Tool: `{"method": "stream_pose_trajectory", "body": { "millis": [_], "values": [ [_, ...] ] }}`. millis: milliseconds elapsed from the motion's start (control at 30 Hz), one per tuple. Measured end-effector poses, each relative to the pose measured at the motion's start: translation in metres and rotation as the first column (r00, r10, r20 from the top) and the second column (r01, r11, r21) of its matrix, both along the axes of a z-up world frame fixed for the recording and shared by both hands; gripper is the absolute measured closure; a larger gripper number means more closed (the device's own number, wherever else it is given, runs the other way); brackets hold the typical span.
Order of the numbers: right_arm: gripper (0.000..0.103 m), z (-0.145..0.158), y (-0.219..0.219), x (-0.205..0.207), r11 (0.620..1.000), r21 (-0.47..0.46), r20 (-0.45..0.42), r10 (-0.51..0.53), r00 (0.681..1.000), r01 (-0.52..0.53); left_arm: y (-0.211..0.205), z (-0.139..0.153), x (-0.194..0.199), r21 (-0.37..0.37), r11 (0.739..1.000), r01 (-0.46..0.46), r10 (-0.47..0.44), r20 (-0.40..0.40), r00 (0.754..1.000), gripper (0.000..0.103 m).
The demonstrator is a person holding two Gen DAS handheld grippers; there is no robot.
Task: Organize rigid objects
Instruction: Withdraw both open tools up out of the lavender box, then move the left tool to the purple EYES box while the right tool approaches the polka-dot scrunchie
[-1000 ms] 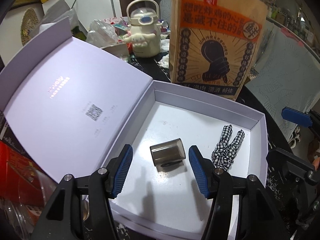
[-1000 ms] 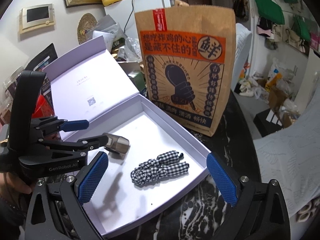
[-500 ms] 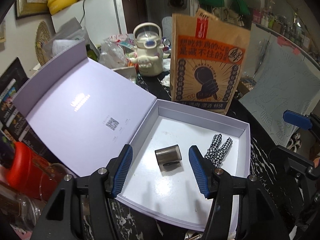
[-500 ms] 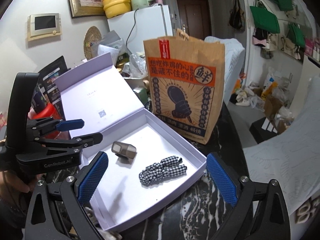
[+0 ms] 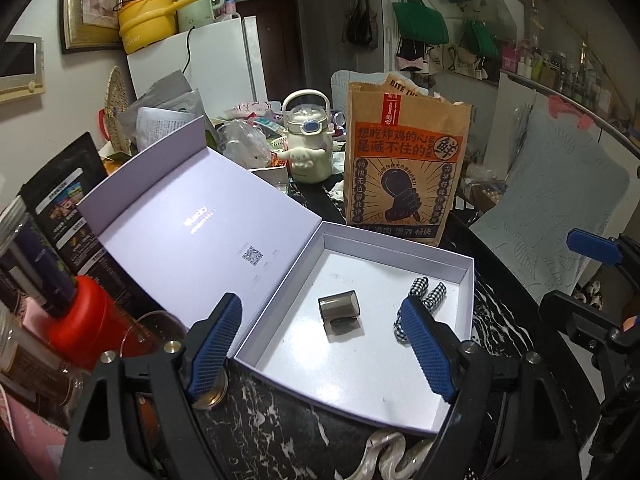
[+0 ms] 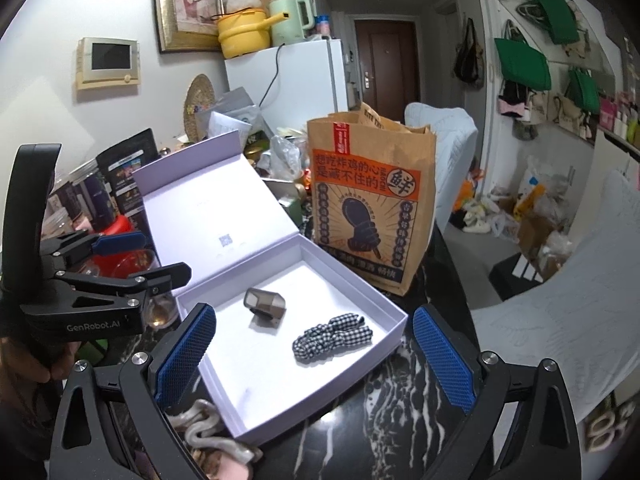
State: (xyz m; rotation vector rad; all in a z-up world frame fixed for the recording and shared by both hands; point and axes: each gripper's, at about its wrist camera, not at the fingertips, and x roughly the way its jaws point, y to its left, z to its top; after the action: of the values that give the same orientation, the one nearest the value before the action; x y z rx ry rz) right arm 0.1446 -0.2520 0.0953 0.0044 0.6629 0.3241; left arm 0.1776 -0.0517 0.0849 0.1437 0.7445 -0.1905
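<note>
Tongs, left hand first: left gripper (image 5: 319, 300) hovering above the near edge of the white box (image 5: 396, 246), pointing down into it, jaws opening at this moment, blue pads (image 5: 216, 340) spreading apart, clamping nothing. Framing, from its own camera, the small smoky-grey case (image 5: 340, 312) between the pads, yet hanging well clear of it.

Right gripper (image 6: 314, 311) hovering beside it, jaws standing wide, holding nothing, pads (image 6: 444, 356) straddling the near right corner of the box without touching.

Resting on the box floor near the middle: the grey case, lying on its side, apart from both walls. Lying just to its right, not touching it: a black-and-white checked fabric piece (image 6: 332, 338), close to the right wall.

Sitting on the black marble table (image 5: 280, 420), the box gaping open, with the lilac lid (image 5: 192, 216) leaning back to the left. Standing upright just behind the far wall: a brown paper bag (image 5: 404, 168) with orange print. Standing farther back among clutter: a cream kettle-shaped bottle (image 5: 306, 148). Crowding the table left of the lid: a red bottle (image 5: 80, 320). Lying at the near edge, under the grippers: a pearly twisted cord (image 5: 384, 452), identity unclear.
</note>
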Motion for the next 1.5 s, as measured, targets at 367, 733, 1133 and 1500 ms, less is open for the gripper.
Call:
{"method": "stream_pose_trajectory", "body": {
  "millis": [367, 733, 1133, 1500],
  "values": [
    [0.001, 0.013, 0.001, -0.036, 1.000, -0.004, 0.034, -0.017, 0.999, 0.017, 0.004, 0.012, -0.039, -0.014, 1.000, 0.020, -0.019, 0.041, 0.999, 0.000],
    [0.001, 0.015, 0.004, -0.067, 1.000, -0.008, 0.045, -0.019, 0.999, 0.019, 0.012, 0.008, -0.070, -0.024, 0.999, 0.021, -0.020, 0.035, 0.999, 0.000],
    [0.000, 0.002, 0.021, -0.093, 1.000, -0.007, 0.031, 0.004, 1.000, -0.004, 0.022, -0.003, -0.098, 0.023, 1.000, 0.013, -0.013, 0.028, 1.000, 0.000],
    [0.000, -0.023, 0.029, -0.107, 0.999, 0.028, -0.016, 0.032, 0.999, -0.032, 0.025, -0.021, -0.121, -0.001, 0.999, 0.040, -0.040, -0.023, 0.999, 0.000]
  ]
}}
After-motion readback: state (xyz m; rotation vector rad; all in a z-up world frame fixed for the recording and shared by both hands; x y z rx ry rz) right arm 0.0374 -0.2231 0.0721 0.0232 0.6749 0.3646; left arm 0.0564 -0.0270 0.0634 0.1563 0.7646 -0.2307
